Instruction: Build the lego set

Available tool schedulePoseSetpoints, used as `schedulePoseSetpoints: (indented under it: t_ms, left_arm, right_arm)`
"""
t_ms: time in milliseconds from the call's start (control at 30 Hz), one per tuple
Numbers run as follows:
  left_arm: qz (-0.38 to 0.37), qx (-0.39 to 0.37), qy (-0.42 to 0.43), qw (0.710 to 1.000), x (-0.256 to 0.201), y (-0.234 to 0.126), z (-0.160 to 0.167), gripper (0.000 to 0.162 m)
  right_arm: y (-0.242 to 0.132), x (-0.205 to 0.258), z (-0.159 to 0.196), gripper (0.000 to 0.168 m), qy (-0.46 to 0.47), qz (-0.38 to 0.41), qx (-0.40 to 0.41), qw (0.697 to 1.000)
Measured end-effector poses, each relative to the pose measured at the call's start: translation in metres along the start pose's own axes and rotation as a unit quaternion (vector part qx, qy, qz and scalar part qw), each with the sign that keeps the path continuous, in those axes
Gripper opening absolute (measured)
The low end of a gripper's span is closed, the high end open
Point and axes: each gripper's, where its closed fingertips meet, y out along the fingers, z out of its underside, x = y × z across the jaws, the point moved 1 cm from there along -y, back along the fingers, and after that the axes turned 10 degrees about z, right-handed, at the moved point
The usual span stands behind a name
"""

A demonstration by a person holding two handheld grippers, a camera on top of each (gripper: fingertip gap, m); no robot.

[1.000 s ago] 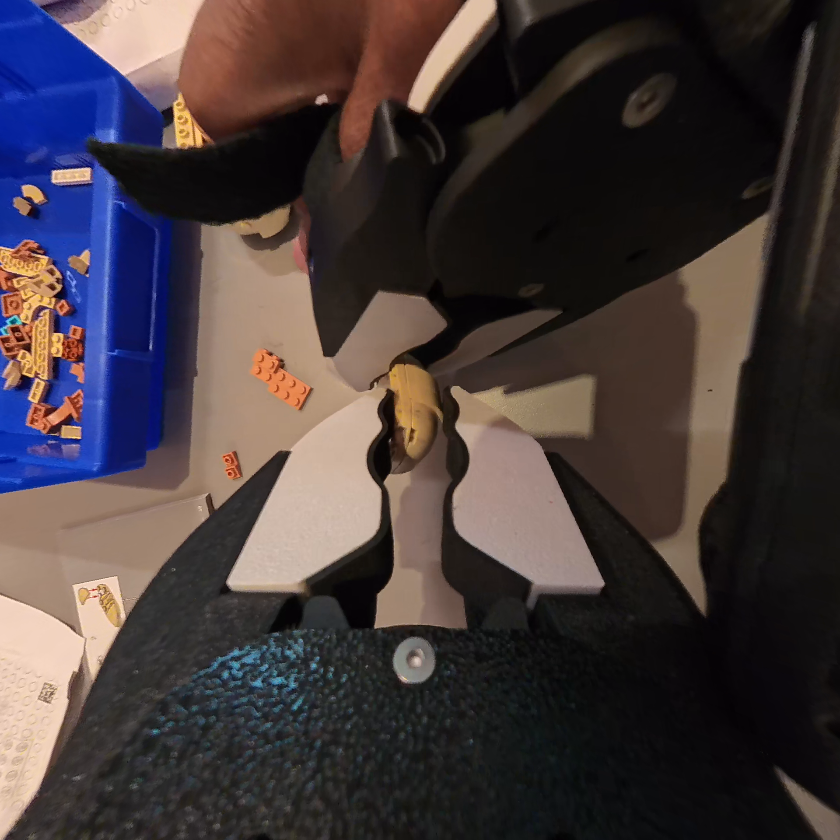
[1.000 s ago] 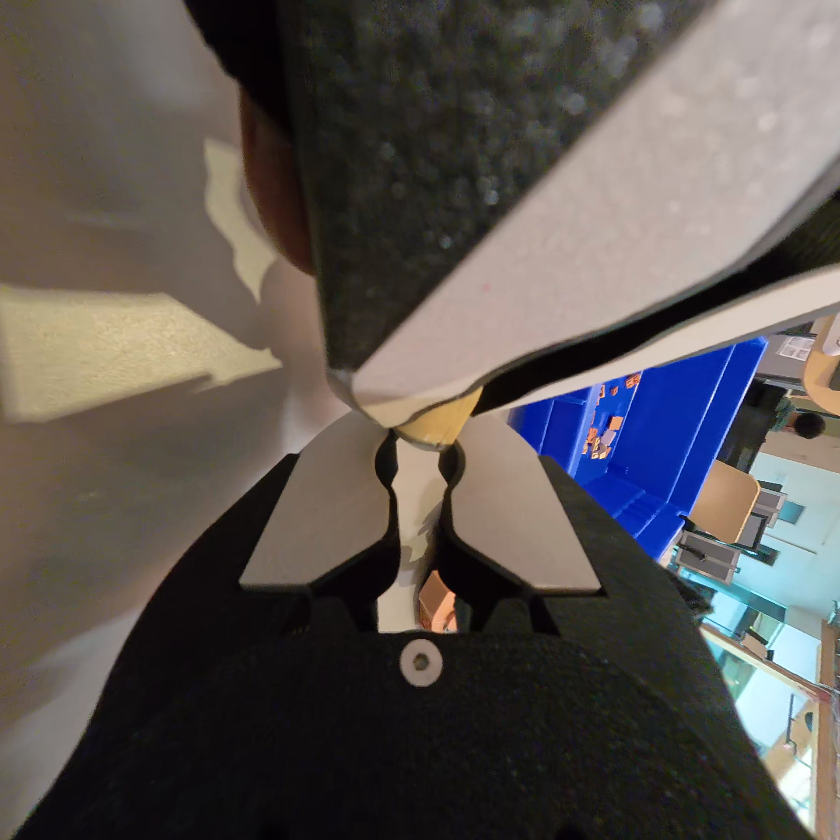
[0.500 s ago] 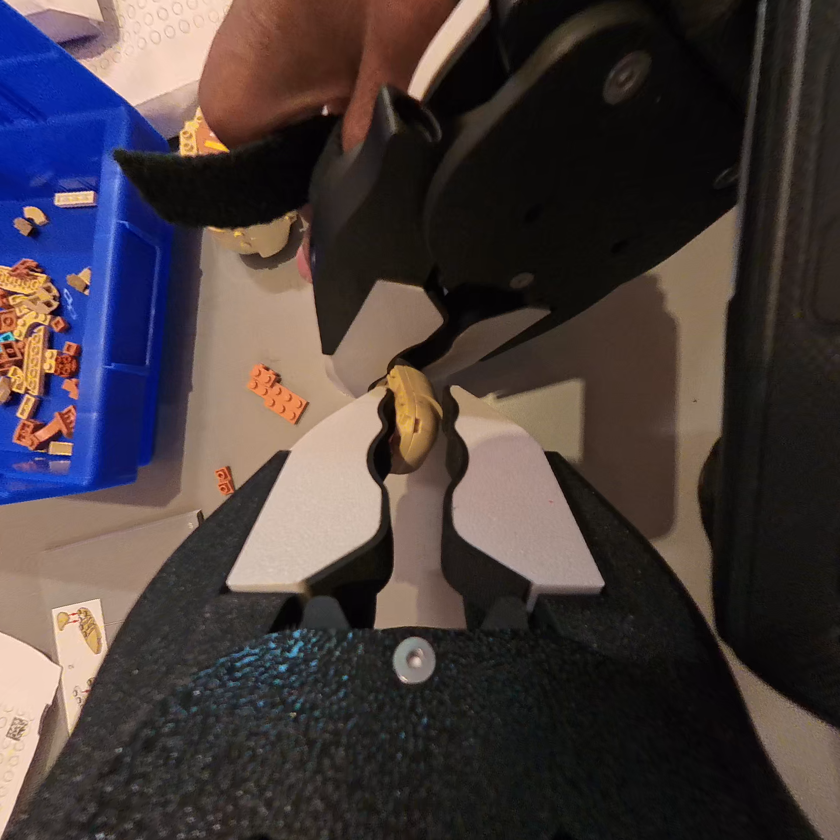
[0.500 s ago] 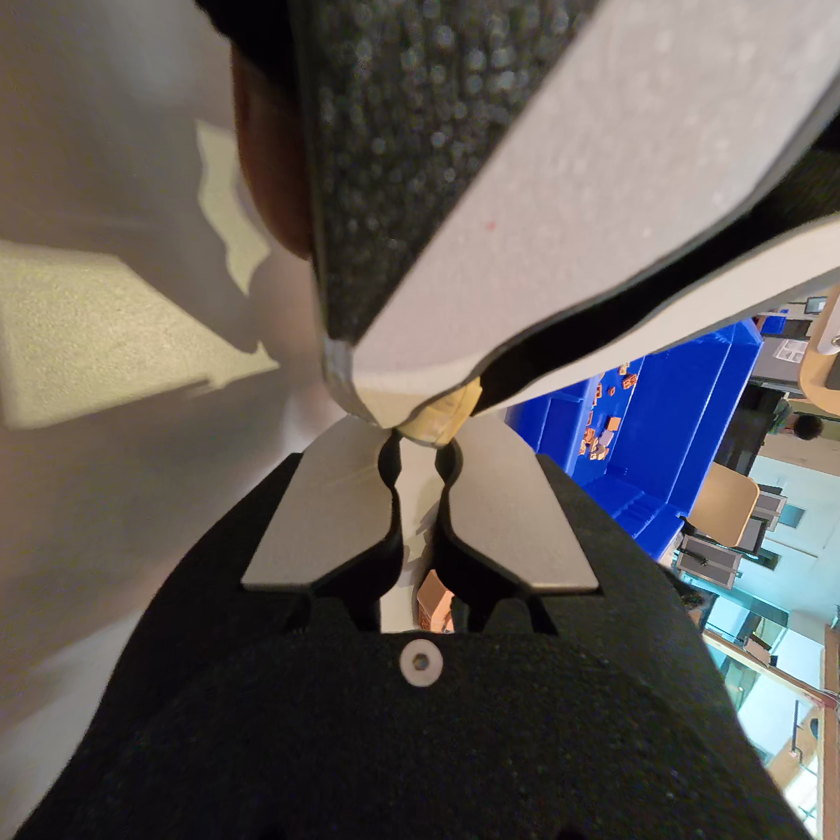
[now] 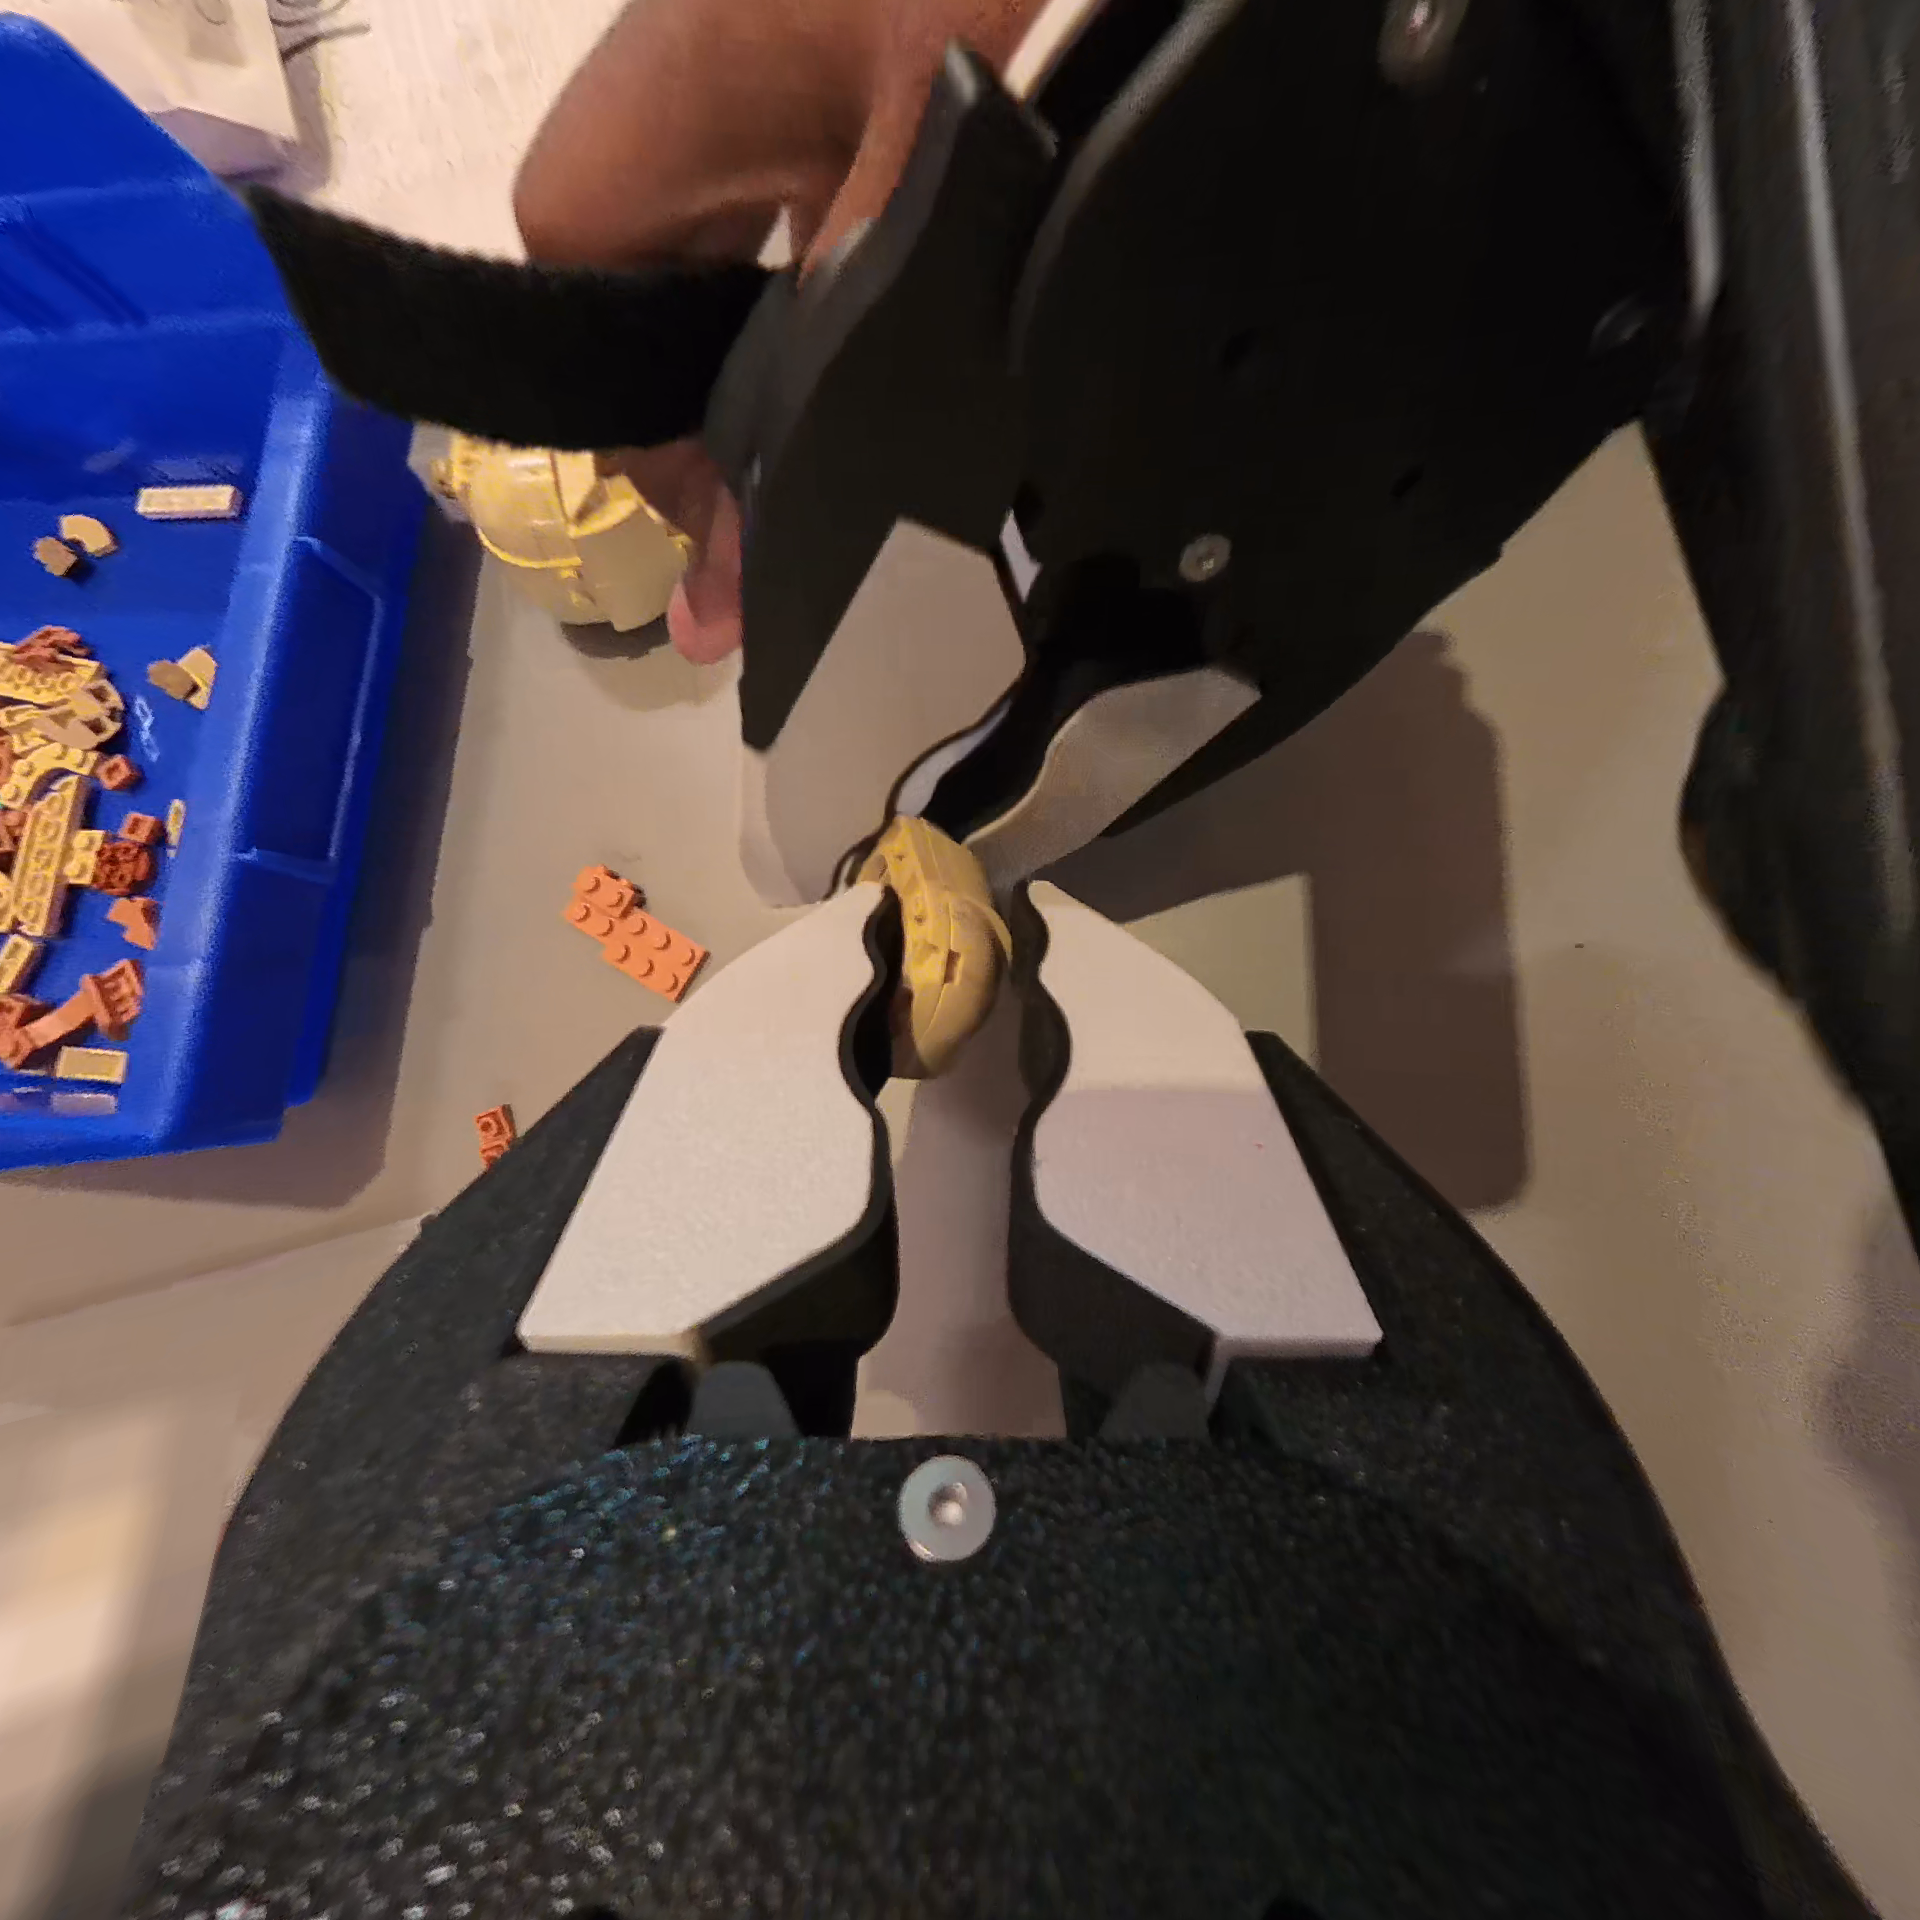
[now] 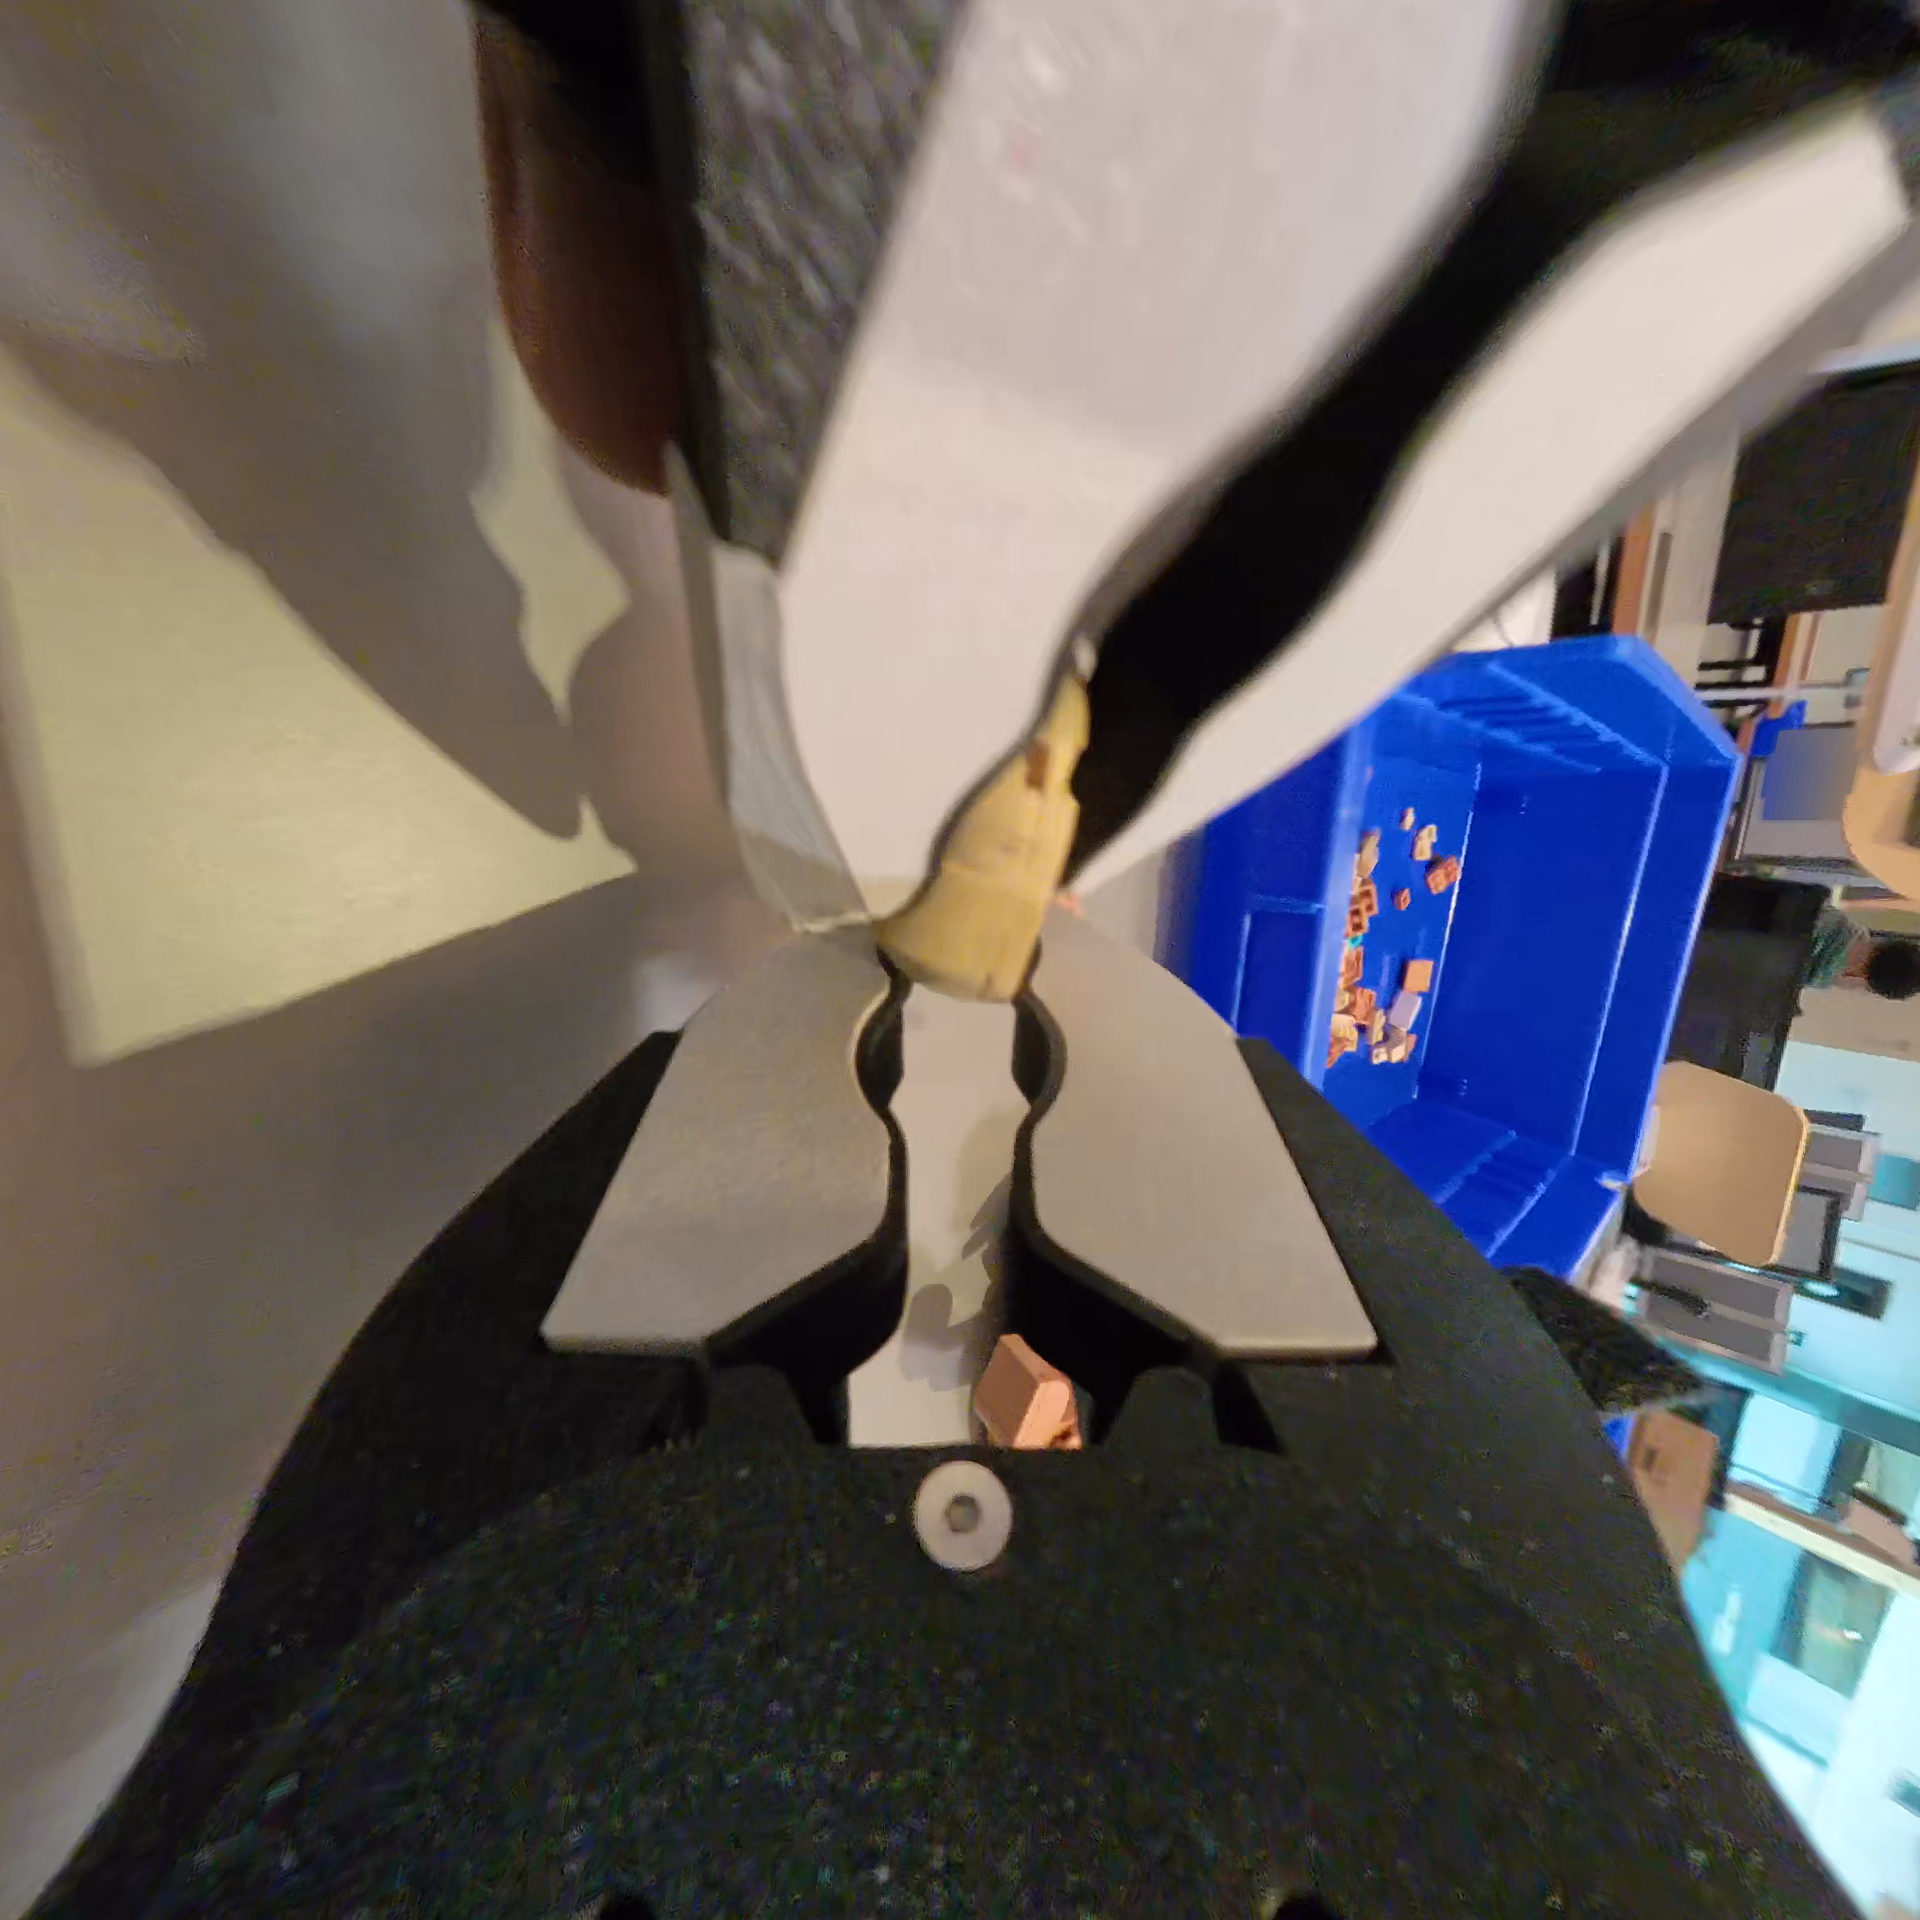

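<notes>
A blue bin (image 5: 239, 727) at the desk's (image 5: 1507, 1039) left holds loose bricks (image 5: 62, 831). Both tools, left (image 5: 951, 935) and right (image 6: 961, 971), pinch one tan piece (image 5: 940, 961) above bare desk, an orange plate (image 5: 634, 940) just beside.

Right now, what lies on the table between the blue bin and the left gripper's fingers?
In the left wrist view, an orange plate and a smaller orange piece lie on the table between the blue bin and the left gripper.
</notes>
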Motion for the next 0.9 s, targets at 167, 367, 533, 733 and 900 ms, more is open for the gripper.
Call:
schedulePoseSetpoints:
  t_ms: [167, 367, 533, 733, 900]
  left_arm:
    - [0.045, -0.104, -0.009, 0.994, 0.002, -0.015, -0.005, 0.02]
    - [0.108, -0.279, 0.013, 0.954, 0.0, -0.04, -0.021, 0.019]
    - [0.145, -0.404, 0.026, 0.903, -0.003, -0.067, -0.033, 0.02]
    - [0.157, -0.553, 0.014, 0.818, -0.006, -0.094, -0.044, 0.019]
    - [0.163, -0.602, 0.039, 0.781, -0.02, -0.099, -0.052, 0.019]
  right_arm:
    - [-0.003, -0.013, 0.001, 0.025, 0.074, -0.009, -0.048, 0.996]
    - [-0.019, -0.031, -0.009, 0.027, 0.137, -0.022, -0.174, 0.975]
    - [-0.048, -0.049, -0.027, 0.027, 0.188, -0.034, -0.319, 0.928]
    - [-0.086, -0.067, -0.054, 0.028, 0.321, -0.066, -0.475, 0.817]
    - [-0.097, -0.078, -0.061, 0.044, 0.387, -0.063, -0.514, 0.763]
